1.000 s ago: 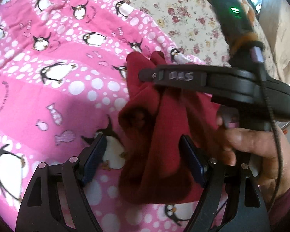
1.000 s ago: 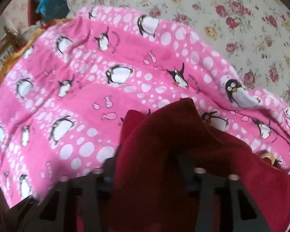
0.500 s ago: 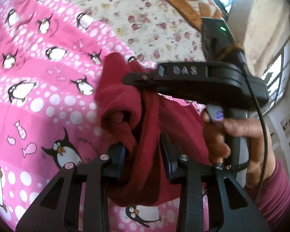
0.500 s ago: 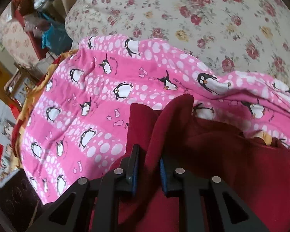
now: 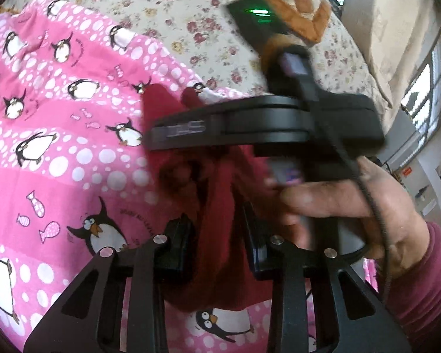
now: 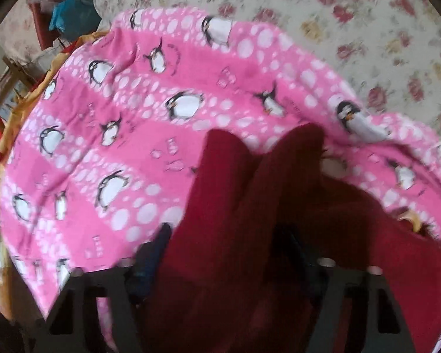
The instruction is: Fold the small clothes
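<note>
Your pink penguin blanket covered the floral bedspread. Near the blanket's edge, the bunched maroon garment hung pinched in your left gripper, while your right gripper, jaws just spreading, loosely straddled the cloth.

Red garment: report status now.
Left gripper clamped on red garment. Right gripper jaws just opening, cloth between them. Garment bunched over pink penguin blanket. Nothing blocking.
</note>
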Demonstrator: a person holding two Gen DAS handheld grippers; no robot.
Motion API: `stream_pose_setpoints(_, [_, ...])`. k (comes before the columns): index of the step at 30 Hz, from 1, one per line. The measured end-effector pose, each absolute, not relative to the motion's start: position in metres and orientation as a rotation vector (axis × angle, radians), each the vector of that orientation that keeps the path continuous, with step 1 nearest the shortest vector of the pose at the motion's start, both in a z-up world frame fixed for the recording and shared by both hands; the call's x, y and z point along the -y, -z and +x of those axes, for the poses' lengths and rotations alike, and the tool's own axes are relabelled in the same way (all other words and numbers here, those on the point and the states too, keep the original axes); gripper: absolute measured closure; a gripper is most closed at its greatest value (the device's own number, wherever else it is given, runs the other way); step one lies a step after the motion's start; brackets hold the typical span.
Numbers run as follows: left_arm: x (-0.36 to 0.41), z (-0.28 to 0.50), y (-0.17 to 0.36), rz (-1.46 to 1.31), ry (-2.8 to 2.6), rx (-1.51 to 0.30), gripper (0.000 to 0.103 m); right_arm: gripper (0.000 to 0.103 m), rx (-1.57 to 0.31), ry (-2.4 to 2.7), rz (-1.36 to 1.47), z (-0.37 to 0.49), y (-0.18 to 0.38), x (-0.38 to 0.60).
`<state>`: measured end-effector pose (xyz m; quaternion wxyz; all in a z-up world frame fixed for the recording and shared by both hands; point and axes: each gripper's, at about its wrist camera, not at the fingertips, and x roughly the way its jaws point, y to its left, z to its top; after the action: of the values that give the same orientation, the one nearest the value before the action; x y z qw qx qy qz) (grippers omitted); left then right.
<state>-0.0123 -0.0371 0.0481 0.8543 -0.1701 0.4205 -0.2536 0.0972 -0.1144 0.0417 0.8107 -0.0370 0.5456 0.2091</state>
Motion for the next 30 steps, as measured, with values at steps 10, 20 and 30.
stream_pose_setpoints(10, [0.050, -0.019, -0.041, -0.296, 0.524, -0.881, 0.058, 0.074, -1.089, -0.483, 0.005, 0.083, -0.063, 0.148])
stream_pose_setpoints(20, [0.079, -0.033, -0.073, -0.287, 0.581, -0.855, 0.086, 0.077, -1.034, -0.516, 0.096, 0.064, -0.094, 0.201])
stream_pose_setpoints(30, [0.169, -0.040, -0.108, -0.172, 0.692, -0.858, 0.086, 0.077, -0.988, -0.469, 0.163, 0.040, -0.128, 0.292])
